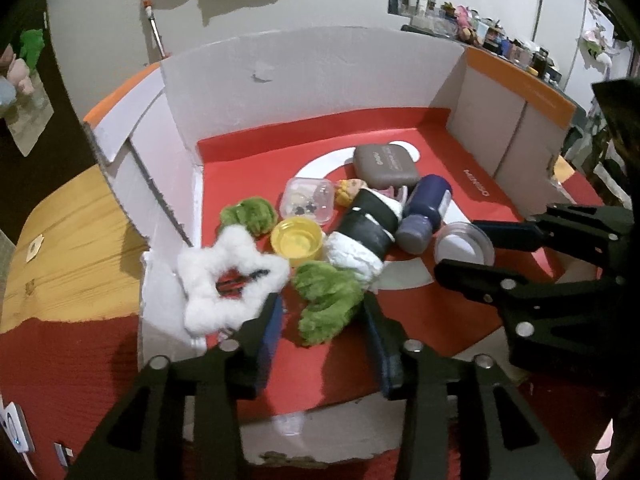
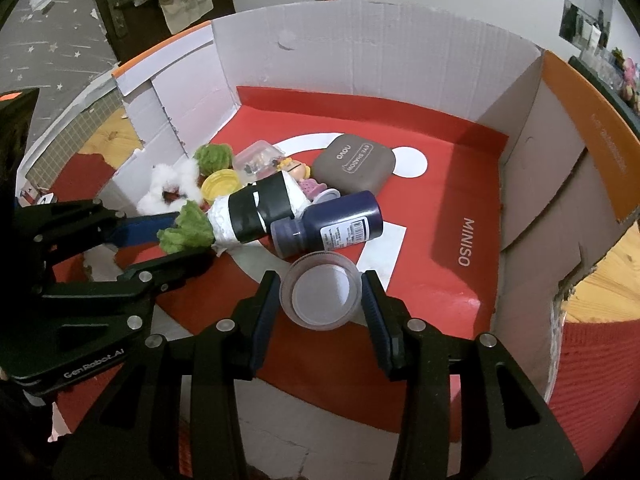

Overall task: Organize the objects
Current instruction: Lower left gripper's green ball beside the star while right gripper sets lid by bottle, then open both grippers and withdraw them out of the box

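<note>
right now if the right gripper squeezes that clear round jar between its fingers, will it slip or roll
The clear round jar looks rigid and light, so it probably won't deform. Its smooth curved wall may slip between the right gripper. Upright on its flat base, it's unlikely to roll.

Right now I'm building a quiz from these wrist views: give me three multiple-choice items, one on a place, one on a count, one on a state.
1. What lies between the right gripper's fingers?
A. clear round container
B. brown eyeshadow case
C. yellow cap

2. How many green fuzzy pieces lie in the box?
A. one
B. two
C. four

3. The dark blue bottle is:
A. upright
B. on its side
C. uncapped

Answers: 1 A, the container sits in the gap between open fingers. 2 B, one beside the yellow cap, one by the left gripper. 3 B, it lies flat, cap on.
</note>
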### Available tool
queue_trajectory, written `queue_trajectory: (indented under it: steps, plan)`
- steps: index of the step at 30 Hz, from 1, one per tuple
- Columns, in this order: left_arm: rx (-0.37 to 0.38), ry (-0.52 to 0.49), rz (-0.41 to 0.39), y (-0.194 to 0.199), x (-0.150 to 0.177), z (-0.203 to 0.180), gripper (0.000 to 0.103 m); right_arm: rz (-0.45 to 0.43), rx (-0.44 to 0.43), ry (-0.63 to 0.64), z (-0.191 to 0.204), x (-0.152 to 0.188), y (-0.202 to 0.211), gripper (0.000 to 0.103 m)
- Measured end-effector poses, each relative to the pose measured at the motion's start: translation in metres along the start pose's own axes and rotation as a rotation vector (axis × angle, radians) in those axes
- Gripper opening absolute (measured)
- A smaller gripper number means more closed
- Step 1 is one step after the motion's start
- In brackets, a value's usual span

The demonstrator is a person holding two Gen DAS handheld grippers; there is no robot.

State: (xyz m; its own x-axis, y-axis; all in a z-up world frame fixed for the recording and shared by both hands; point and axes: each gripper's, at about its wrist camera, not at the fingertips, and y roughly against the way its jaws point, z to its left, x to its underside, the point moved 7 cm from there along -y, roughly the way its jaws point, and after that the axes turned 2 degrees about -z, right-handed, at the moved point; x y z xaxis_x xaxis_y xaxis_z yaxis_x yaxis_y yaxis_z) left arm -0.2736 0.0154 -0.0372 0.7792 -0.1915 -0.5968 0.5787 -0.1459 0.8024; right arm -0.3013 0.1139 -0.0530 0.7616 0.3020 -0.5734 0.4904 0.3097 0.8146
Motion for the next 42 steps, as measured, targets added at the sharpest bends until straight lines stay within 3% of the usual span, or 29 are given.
queue_trajectory:
  steps: [16,22,29,33,37,42]
  plan:
    - [0.015,0.012,-0.049,0.013,0.004,-0.001,0.044,-0.037,-0.015,-0.032,0.012,0.009,0.014,0.044]
    - [0.004,0.009,-0.07,0.021,0.006,-0.005,0.052,-0.052,-0.02,-0.037,0.015,0.014,0.024,0.047]
    - [-0.001,0.037,-0.097,0.033,0.008,-0.002,0.052,-0.081,-0.024,-0.037,0.022,0.015,0.036,0.05]
    - [0.0,0.045,-0.107,0.04,0.01,-0.001,0.053,-0.103,-0.024,-0.039,0.024,0.015,0.045,0.057]
    - [-0.013,0.051,-0.124,0.044,0.012,-0.001,0.066,-0.132,-0.003,-0.032,0.027,0.016,0.054,0.059]
    - [-0.027,0.056,-0.145,0.051,0.014,0.0,0.071,-0.157,0.005,-0.056,0.027,0.02,0.061,0.069]
